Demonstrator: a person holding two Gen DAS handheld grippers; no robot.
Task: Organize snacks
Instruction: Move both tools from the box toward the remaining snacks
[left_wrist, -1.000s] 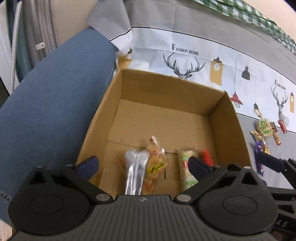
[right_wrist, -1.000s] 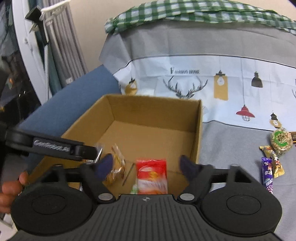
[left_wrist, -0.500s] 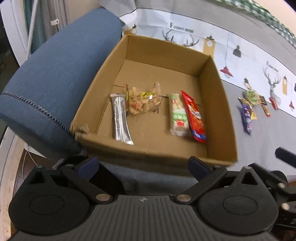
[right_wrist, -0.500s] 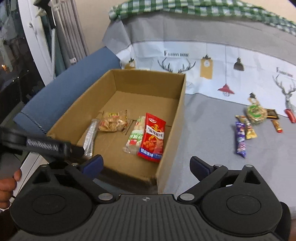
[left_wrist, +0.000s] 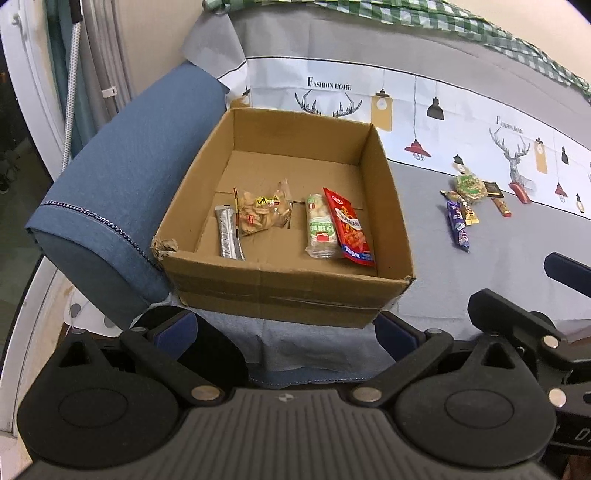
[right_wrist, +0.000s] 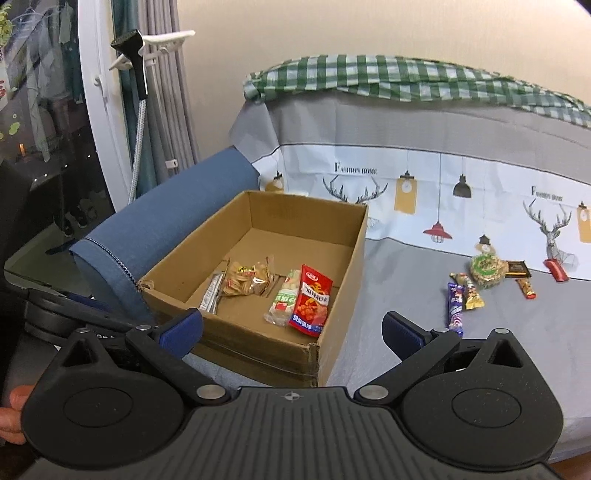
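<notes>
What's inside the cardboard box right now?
Four snacks lie on the floor of the cardboard box: a silver stick pack, a clear bag of crackers, a green-labelled rice cracker pack and a red pouch overlapping its edge. The near wall hides the front floor strip.

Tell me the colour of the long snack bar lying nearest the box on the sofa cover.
Purple-blue snack bar, clearest in the right wrist view.

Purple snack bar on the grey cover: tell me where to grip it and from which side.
Probably best to grip the purple snack bar across its narrow middle, coming from above with the open right gripper. It lies flat, long and slim; the gold-wrapped snack crowds its far end.
</notes>
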